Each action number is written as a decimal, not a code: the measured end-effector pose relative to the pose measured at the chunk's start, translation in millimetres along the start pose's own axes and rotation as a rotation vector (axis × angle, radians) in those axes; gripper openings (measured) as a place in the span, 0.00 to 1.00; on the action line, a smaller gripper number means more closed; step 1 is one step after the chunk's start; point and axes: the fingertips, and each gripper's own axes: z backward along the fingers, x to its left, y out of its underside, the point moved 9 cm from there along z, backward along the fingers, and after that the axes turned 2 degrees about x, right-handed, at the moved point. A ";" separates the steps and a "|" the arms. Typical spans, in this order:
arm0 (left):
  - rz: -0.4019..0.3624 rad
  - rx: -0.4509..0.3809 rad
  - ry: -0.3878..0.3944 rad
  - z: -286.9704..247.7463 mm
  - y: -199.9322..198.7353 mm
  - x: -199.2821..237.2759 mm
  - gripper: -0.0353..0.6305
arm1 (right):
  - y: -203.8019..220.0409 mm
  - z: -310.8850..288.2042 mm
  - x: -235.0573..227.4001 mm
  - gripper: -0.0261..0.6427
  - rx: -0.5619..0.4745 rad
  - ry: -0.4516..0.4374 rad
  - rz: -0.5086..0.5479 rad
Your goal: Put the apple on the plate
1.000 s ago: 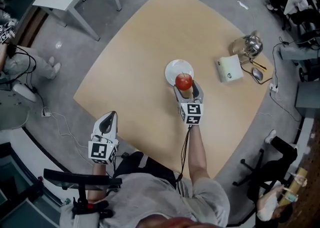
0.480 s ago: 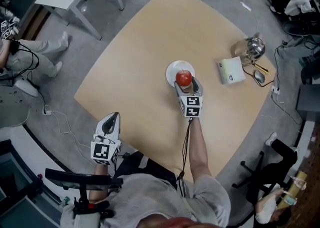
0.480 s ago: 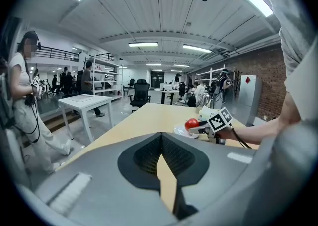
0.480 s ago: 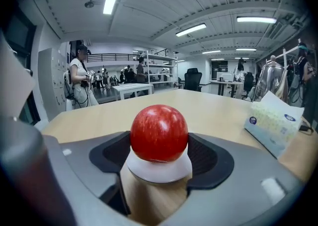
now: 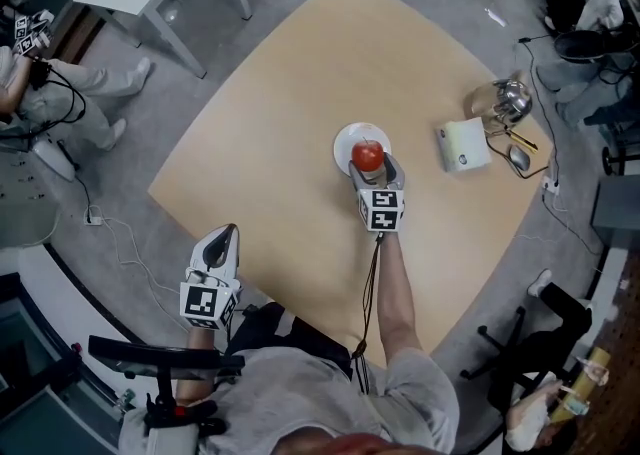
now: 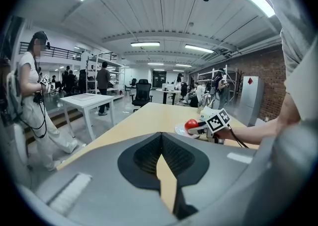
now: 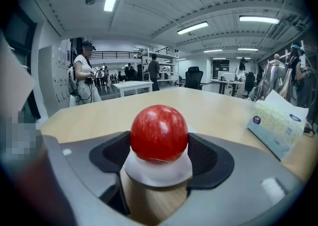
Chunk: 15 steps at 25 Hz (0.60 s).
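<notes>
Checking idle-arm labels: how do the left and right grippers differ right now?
Load: the right gripper is shut on the apple; the left gripper has its jaws together on nothing.
Place: the right gripper is out over the white plate mid-table; the left gripper hangs at the near edge of the table.
Shared: both point away from the person.

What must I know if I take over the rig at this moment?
Left gripper: shut, empty, held near the table's near edge.
Right gripper: fingers shut on the apple.
The apple is right over the white plate, perhaps touching it; I cannot be sure.
Done: apple picked up and brought to the plate.
Left: lower it if needed, open the fingers, draw back.
</notes>
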 end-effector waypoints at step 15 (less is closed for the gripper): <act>0.000 -0.010 0.000 6.8 -2.6 1.5 0.08 | -1.2 3.2 2.5 0.64 0.003 0.015 -0.023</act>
